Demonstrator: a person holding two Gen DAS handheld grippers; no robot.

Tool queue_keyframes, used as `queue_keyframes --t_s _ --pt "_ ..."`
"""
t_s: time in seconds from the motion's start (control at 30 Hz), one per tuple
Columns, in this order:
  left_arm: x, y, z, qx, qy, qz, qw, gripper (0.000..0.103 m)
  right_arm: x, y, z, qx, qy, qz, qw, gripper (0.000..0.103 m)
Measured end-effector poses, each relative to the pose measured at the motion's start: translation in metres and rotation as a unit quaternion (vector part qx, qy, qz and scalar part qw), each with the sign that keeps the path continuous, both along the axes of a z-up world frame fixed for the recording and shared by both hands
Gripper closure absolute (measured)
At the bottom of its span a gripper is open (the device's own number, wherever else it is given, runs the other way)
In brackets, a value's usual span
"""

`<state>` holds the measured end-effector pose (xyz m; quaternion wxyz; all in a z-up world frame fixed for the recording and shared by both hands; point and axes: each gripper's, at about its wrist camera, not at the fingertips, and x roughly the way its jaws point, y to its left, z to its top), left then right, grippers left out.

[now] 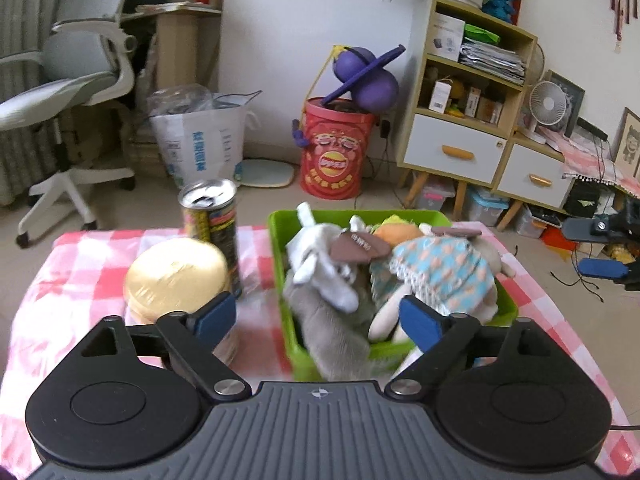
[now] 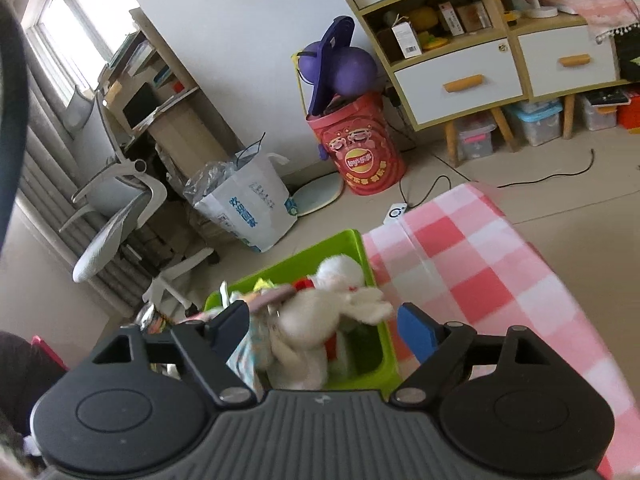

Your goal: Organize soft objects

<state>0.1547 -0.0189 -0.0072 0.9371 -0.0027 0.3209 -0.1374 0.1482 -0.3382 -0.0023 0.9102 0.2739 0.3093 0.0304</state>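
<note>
Plush toys in green bin: light, squashy; pinch at body. Left gripper spread, empty. Right gripper spread, empty.

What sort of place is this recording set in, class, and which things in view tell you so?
Most likely a lived-in room at home, perhaps a study or bedroom. A white office chair stands by a desk, a shelf unit with drawers holds boxes and papers, and a checked cloth covers the work surface.

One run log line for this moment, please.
left gripper: open, empty | right gripper: open, empty | plush toys: in green bin | can, gold tin: outside bin
</note>
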Motion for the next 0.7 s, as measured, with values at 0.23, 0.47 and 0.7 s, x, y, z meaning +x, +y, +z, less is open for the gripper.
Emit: queue_keyframes --t_s 0.23,0.47,0.7 --pt "-0.044 0.009 0.0 -0.003 0.017 0.015 0.9997 0.007 -0.048 0.01 -0.003 -0.033 0.008 0.012 0.999 0.042" --pt "-0.087 0.006 -0.002 0.003 0.057 0.049 0.9972 0.005 -0.097 0.039 -0.006 -0.074 0.03 0.043 0.996 0.041" --pt "-0.124 0.001 -0.003 0.026 0.093 0.093 0.991 0.005 -0.132 0.066 0.0 -0.111 0.051 0.042 0.992 0.035"
